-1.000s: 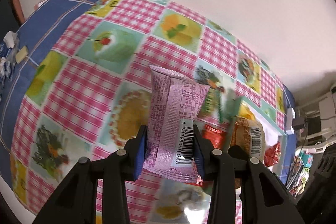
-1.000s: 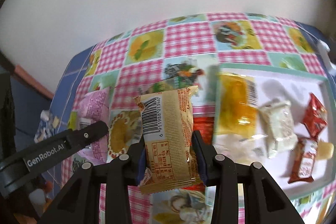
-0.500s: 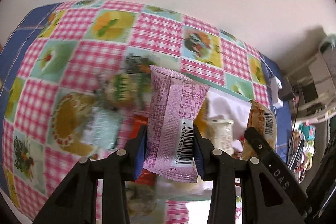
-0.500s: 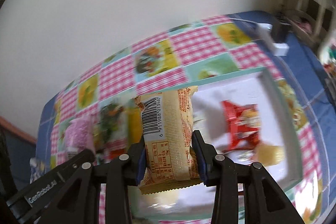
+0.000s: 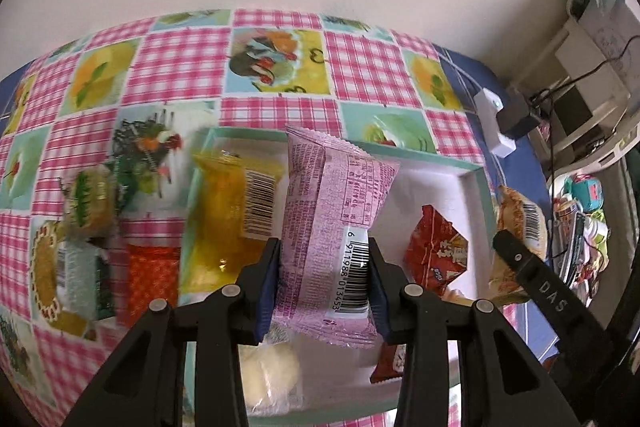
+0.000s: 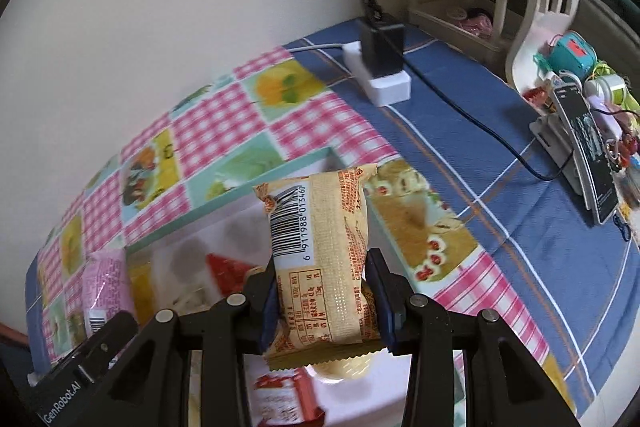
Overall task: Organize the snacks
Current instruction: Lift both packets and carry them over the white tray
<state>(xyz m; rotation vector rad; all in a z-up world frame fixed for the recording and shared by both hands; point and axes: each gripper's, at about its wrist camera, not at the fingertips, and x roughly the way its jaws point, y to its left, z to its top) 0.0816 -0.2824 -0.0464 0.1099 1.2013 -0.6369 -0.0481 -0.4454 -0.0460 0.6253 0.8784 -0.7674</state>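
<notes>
both tilted steeply down over the tray [image 5: 476, 187], left gripper [image 5: 324, 279] clamps pink packet [image 5: 332, 211], right gripper [image 6: 322, 291] tan packet [image 6: 320, 259].

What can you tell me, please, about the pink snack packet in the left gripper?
The pink packet is a glossy pillow-style wrapper with crimped, serrated ends, fine dark print and a white barcode panel low on its right side. It stands upright, slightly pinched at mid-height, clamped at its lower half between the blue-padded jaws of the left gripper. It hangs above the white tray, apparently touching nothing else. The right wrist view shows it at far left.
</notes>
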